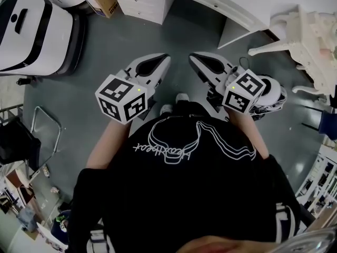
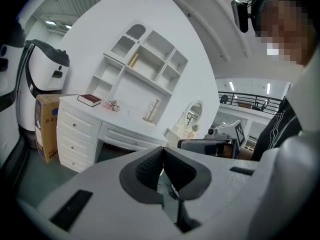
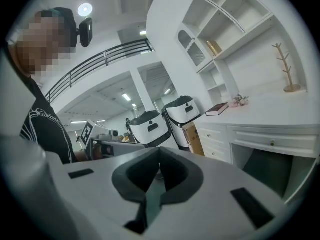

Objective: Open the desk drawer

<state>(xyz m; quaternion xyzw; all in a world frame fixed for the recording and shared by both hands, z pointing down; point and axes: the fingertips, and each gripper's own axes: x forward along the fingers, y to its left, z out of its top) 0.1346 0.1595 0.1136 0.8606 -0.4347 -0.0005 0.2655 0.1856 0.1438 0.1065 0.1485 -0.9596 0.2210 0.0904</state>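
Observation:
The white desk stands ahead of me across the grey floor. Its shallow centre drawer is closed above the knee gap, and its small knob shows in the right gripper view. A stack of three side drawers sits on the desk's left. My left gripper and right gripper are side by side in front of my body, both pointing at the desk and well short of it. Both are shut with nothing between the jaws. Each gripper sees the other beside it.
A cardboard box stands left of the desk, next to large white rounded machines. An ornate white chair is on the right and a metal-framed chair on the left. A book and a small branch stand rest on the desktop.

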